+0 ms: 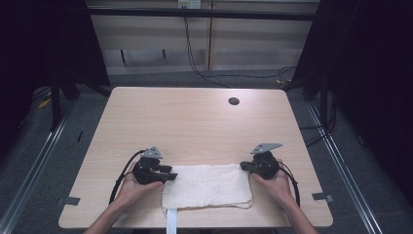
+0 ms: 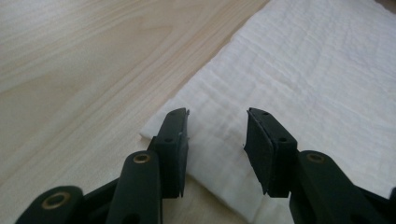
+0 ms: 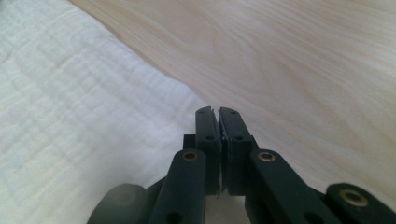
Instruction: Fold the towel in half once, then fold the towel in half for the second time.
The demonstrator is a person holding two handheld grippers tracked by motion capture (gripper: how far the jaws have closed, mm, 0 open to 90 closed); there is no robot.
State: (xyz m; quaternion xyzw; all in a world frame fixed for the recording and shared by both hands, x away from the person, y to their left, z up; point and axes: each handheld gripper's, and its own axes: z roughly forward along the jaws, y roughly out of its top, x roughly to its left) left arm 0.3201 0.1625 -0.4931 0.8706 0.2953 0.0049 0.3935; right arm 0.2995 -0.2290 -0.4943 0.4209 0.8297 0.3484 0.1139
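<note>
Soft, even light from above brightens the table (image 1: 195, 126) while the room's edges sink into darkness, and both gripper views blur up close.

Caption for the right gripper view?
Right gripper shut at the corner of a white waffle-weave cloth on a light wooden table.

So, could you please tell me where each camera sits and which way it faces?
High view: above the person's side, looking forward and down on the table; both forearms, left gripper and right gripper.
Left gripper view: rides that gripper, looking along its open jaws over the cloth.
Right gripper view: rides that gripper, looking along its shut jaws at the cloth's edge.
All share the cloth and table.
</note>
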